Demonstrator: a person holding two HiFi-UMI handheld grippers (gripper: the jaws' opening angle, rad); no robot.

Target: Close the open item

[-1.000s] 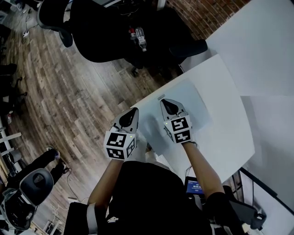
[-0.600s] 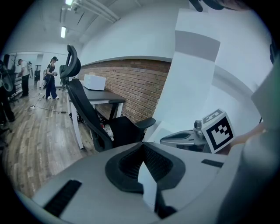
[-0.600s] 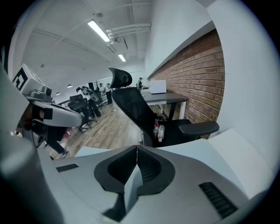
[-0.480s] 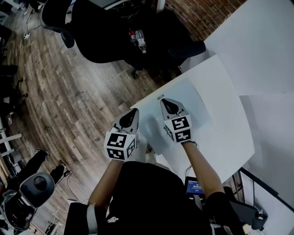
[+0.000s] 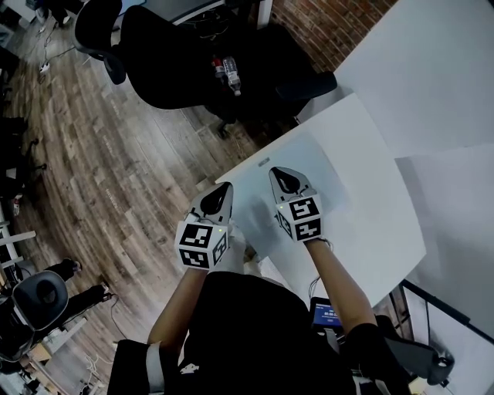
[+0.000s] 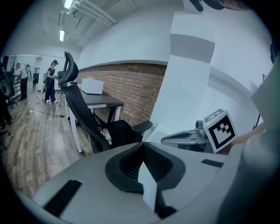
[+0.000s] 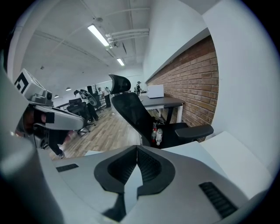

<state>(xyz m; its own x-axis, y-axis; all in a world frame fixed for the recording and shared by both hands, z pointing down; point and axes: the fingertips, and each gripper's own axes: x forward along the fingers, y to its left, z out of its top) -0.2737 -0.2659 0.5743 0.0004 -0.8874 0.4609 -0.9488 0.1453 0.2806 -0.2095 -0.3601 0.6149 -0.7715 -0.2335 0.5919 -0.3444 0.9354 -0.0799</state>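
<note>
A flat pale grey-blue rectangular item (image 5: 320, 166) lies on the white table (image 5: 363, 224) near its far corner; I cannot tell whether it is open. My right gripper (image 5: 279, 171) hovers over the item's near left part, jaws shut on nothing. My left gripper (image 5: 224, 187) hangs at the table's left edge, also shut and empty. In the left gripper view the left gripper (image 6: 142, 144) points past the table toward a chair. The right gripper (image 7: 137, 148) in its own view shows pads meeting at the tip.
A black office chair (image 5: 177, 54) with bottles (image 5: 229, 68) behind it stands beyond the table on the wooden floor (image 5: 116, 162). A brick wall (image 5: 332, 23) and white panels (image 5: 432, 69) lie to the right. A small blue screen (image 5: 324, 314) sits below the table's near edge.
Both grippers stay where they were, shut. The head view has shifted slightly, and the rolling chair at bottom left has moved leftward.
</note>
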